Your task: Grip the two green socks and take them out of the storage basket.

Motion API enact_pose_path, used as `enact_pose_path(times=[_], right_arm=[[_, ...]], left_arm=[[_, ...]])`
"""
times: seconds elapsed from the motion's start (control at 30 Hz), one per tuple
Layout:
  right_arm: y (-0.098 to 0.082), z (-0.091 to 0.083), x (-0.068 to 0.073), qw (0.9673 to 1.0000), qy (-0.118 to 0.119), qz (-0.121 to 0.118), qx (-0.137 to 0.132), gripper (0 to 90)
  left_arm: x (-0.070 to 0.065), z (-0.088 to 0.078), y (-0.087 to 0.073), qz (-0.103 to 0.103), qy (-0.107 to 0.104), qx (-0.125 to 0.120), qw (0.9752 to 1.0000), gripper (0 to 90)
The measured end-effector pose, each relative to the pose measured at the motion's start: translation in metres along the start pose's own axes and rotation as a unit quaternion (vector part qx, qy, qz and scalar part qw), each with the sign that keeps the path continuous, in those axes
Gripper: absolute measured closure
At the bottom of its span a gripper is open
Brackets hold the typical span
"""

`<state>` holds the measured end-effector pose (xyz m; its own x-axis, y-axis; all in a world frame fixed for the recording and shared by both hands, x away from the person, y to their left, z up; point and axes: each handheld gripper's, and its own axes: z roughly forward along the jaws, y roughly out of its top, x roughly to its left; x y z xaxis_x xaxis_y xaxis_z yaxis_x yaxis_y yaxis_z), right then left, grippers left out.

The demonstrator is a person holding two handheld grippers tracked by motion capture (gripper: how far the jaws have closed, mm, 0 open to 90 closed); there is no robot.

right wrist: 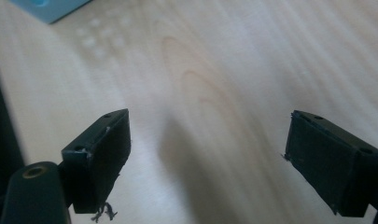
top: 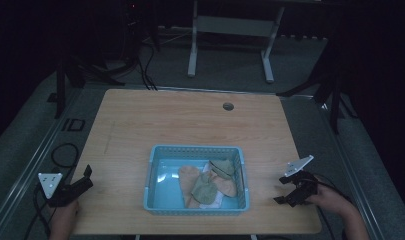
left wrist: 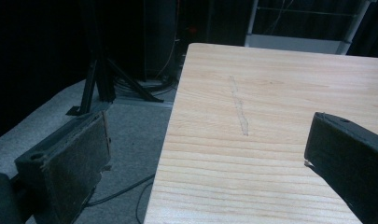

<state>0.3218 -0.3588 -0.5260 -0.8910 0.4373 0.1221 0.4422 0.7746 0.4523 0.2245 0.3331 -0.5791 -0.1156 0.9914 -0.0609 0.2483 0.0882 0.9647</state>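
While both grippers are idling with jaws spread and empty, left gripper (top: 85, 176) is hanging at the table (top: 190, 120) edge. Right gripper (top: 281, 189) is hovering beside the blue basket (top: 196, 208), which is holding socks (top: 206, 188) mid-table

- The table (top: 140, 125) is pale wood with fine grain lines and one faint grey streak.
- The basket (top: 155, 200) on the table is light blue with latticed walls.
- The cloth pieces (top: 206, 189) inside the basket are peach, olive-green and white.
- Both grippers, left (top: 85, 179) and right (top: 281, 189), either side of the basket, are black, each topped with a grey plate.
- The floor (top: 300, 65) beyond the table is speckled grey.
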Motion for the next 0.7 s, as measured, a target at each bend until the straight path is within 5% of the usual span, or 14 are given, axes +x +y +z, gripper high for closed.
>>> enact_pose_path(times=[0.13, 0.37, 0.7], right_arm=[[0.012, -0.002, 0.004, 0.9991, 0.018, -0.007, 0.037, 14.2], [0.031, -0.008, 0.013, 0.9983, 0.037, -0.01, 0.045, 14.3], [0.06, -0.016, 0.03, 0.997, 0.034, -0.051, 0.048, 13.4]], left_arm=[[0.0, 0.0, 0.0, 0.0, 0.0, -0.001, 1.0, 0.4], [0.0, 0.0, 0.0, 0.0, 0.0, 0.0, 1.0, 0.4], [0.0, 0.0, 0.0, 0.0, 0.0, 0.0, 1.0, 0.4]])
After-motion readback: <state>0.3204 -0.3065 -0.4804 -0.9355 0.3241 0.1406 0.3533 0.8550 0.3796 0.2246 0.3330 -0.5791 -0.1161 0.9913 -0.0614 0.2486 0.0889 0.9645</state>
